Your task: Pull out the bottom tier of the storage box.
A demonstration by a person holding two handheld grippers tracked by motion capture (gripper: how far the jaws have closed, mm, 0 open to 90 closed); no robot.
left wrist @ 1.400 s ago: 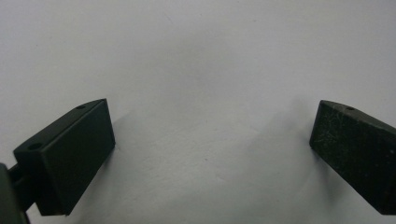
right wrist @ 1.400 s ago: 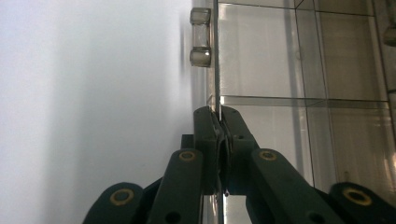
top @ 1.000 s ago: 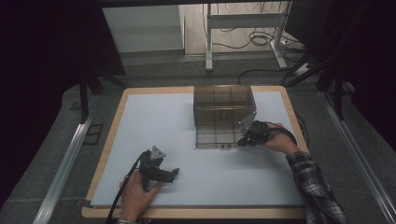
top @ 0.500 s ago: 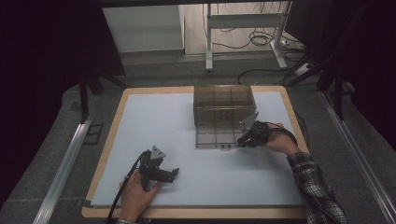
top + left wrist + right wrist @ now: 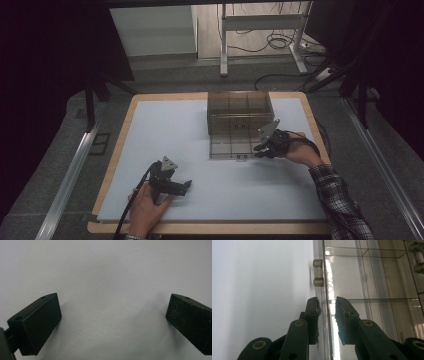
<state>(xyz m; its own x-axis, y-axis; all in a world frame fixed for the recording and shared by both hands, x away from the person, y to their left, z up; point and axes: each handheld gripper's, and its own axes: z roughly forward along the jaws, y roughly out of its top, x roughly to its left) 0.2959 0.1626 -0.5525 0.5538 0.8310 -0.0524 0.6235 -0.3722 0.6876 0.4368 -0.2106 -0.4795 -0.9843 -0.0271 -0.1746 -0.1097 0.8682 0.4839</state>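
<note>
My right gripper (image 5: 327, 305) straddles the lid edge (image 5: 327, 322) of the clear box (image 5: 240, 112), jaws just easing apart (pads barely clear). My left gripper (image 5: 113, 312) rests wide open and empty over the surface (image 5: 175, 130).

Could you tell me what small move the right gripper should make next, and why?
Probably draw back. The right gripper has just been opening; its pads stand apart around the edge of the lid, which already lies flat before the clear box.

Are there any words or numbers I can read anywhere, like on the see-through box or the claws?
None: no words, numbers or signs can be read on the see-through box, the white mat, the left claw or the right claw.
</note>
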